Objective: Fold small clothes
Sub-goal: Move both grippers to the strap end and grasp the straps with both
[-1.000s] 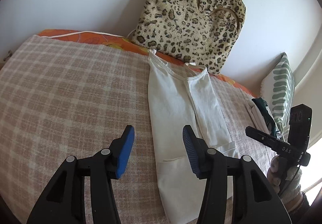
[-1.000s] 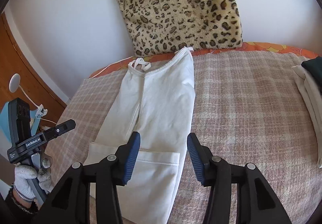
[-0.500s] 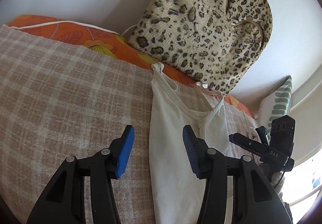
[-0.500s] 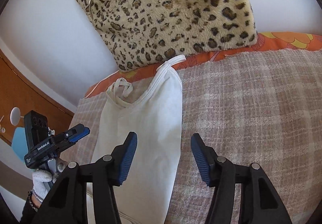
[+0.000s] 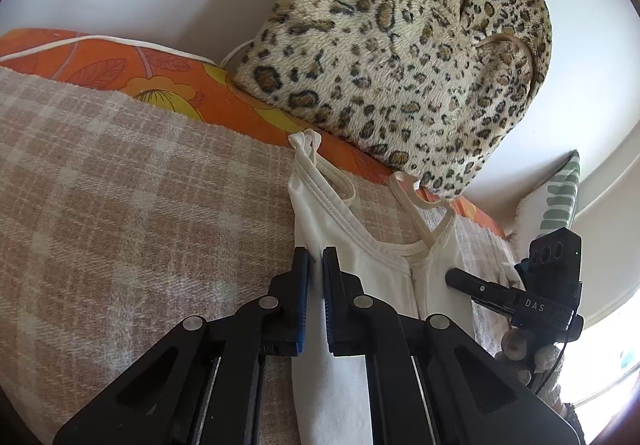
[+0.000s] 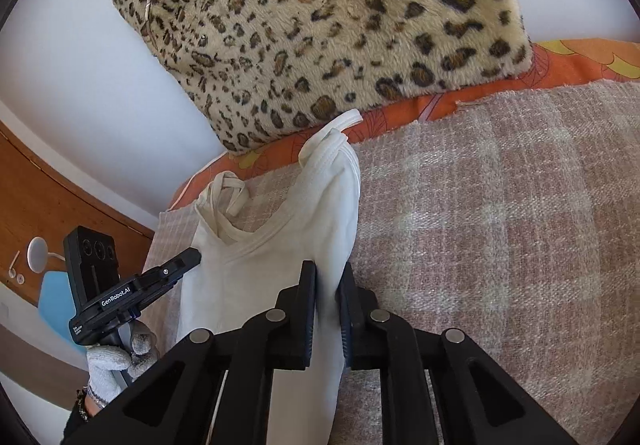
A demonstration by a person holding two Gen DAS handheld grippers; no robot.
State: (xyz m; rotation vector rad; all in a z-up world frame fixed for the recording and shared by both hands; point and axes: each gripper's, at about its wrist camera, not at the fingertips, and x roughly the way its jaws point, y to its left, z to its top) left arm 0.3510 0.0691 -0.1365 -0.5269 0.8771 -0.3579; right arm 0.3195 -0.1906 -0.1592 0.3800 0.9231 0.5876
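Bed w/ pink-beige plaid blanket (image 5: 120, 181) over an orange floral sheet (image 5: 168, 85), white wall behind, leopard-print cushion (image 5: 400, 57) propped at the head end; striped green pillow (image 5: 560, 193) far right in the left cam. Task item = white cami top (image 5: 360, 265), lying flat lengthwise on the blanket, straps toward the cushion. L to R: left gripper (image 5: 316, 265) was wide open and back near the hem a sec ago, now moved up to the strap end and narrowed almost shut on the top's left edge, cloth between the pads. Right gripper (image 6: 326, 281) did the same on the other side: was wide, now pinched on the top's right edge (image 6: 340, 205) just below the strap, fabric visibly pulled up between the jaws. In each cam the other gripper shows at the opposite edge of the top. Means: approach phase done, both shoulder corners look grasped, so prob next = lift and fold strap end down toward hem. Risk: thin straps could slip or bunch.
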